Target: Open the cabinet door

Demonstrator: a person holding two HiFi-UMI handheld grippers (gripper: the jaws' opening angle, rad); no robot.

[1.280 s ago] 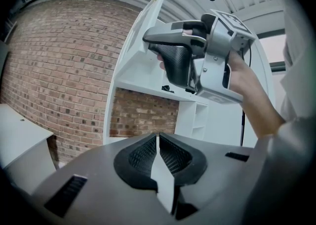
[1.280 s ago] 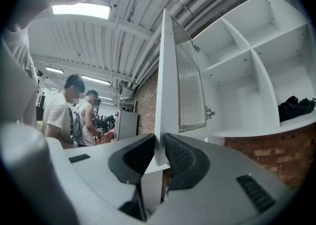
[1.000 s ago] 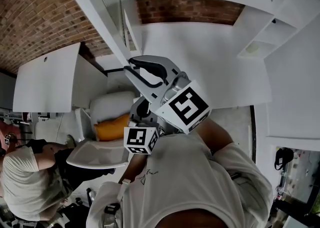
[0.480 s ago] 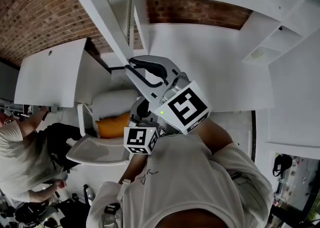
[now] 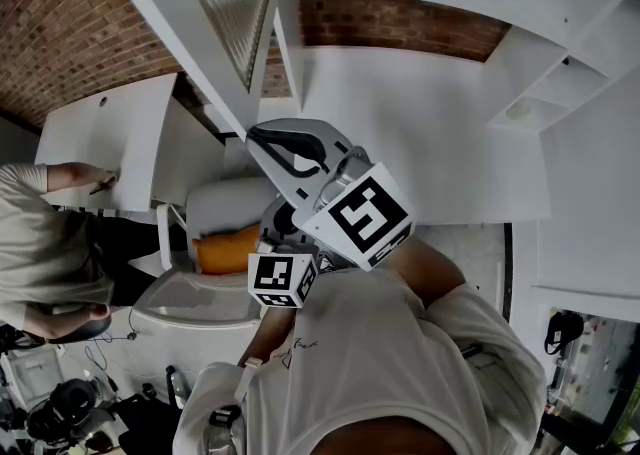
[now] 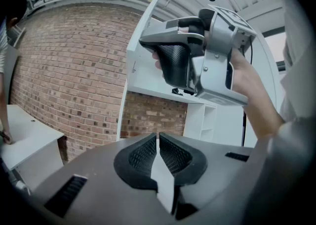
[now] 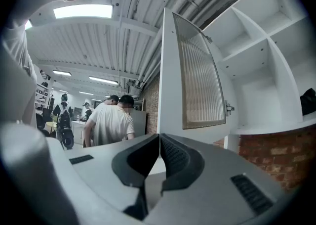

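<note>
Two grippers are up at cabinet height, and the cabinet door is already standing open. It's a tall white door, long axis straight up and down, with a ribbed glass panel filling most of it. It's swung well out from the white cabinet. The hinge side is far and to the right, where a hinge fitting shows. The free edge points back toward the near side, at the person holding the tools. In the right gripper view that free edge rises right behind the jaw tips.

The right gripper has just been closing its jaws, and now they're pressed together tip to tip with nothing between them. From the head view its nose sits just beside the door's lower corner; can't tell if it actually touches the door. The left gripper is lower and nearer, under the right one. Its jaws are also pressed together, pinching nothing, and it's aimed at the brick wall. Another person in a light shirt stands far off to the left.
</note>
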